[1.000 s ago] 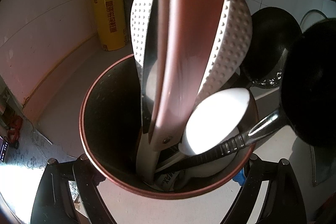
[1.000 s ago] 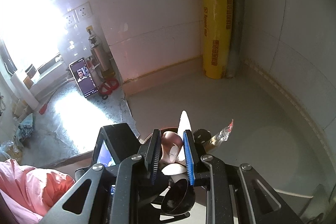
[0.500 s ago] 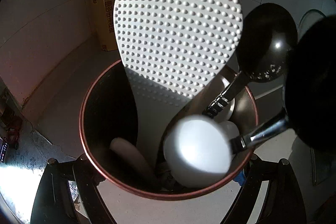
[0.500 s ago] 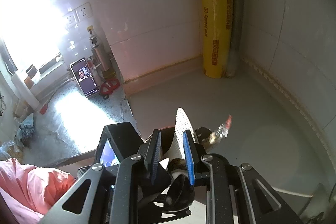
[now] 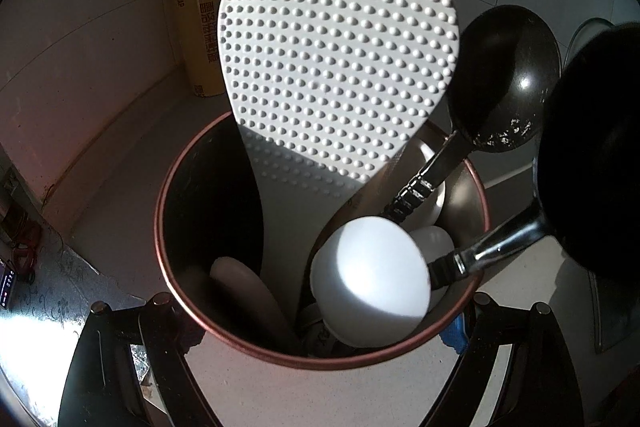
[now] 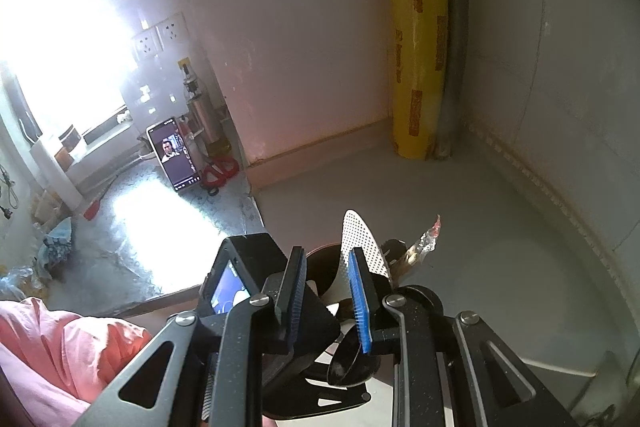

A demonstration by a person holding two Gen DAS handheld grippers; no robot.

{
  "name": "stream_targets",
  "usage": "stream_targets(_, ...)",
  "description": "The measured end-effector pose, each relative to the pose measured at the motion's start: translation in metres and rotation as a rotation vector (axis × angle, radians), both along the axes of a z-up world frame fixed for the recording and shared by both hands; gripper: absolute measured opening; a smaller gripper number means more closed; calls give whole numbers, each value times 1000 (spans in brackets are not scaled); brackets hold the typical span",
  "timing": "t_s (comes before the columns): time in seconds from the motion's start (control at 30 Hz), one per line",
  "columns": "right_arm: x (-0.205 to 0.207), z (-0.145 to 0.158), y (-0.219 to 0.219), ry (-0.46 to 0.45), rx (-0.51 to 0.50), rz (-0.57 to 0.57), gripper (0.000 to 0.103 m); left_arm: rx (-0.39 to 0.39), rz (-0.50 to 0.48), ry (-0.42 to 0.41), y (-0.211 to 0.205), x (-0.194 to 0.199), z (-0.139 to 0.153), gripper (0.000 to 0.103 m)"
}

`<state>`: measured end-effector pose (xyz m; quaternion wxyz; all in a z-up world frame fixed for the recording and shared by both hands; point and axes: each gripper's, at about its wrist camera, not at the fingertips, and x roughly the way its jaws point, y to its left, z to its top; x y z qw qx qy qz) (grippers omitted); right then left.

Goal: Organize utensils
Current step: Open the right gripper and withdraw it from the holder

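Note:
A copper-rimmed utensil holder (image 5: 176,211) sits between the fingers of my left gripper (image 5: 316,347), which is shut on it. It holds a white dimpled rice paddle (image 5: 336,59), two black ladles (image 5: 504,79), a white round-ended utensil (image 5: 370,277) and a pinkish utensil (image 5: 248,291) low inside. My right gripper (image 6: 326,291) is open and empty, above the holder (image 6: 320,259); the paddle (image 6: 360,243) shows beyond its blue pads (image 6: 358,303).
A yellow roll of wrap (image 6: 418,39) stands in the wall corner, also in the left wrist view (image 5: 196,7). A phone (image 6: 174,155), a metal bottle (image 6: 198,111) and red scissors (image 6: 218,173) are on the counter to the left. A plastic bag (image 6: 424,245) lies behind the holder.
The pinkish utensil that my right gripper held over the holder has dropped inside. The right gripper has let go and risen away above the holder.

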<state>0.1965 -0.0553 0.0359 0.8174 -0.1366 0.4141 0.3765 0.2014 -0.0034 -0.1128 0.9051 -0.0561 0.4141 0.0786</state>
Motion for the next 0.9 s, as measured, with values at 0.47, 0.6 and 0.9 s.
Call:
stream_targets(0.47, 2, 17, -37, -52, 29, -112, 30, -2, 1, -1, 1, 1, 0, 90)
stream_targets(0.6, 6, 10, -55, -55, 10, -180, 46, -3, 4, -2, 1, 1, 0, 90)
stream_targets(0.9, 10, -23, -87, 7, -46, -280, 78, -3, 16, -1, -4, 3, 0, 90)
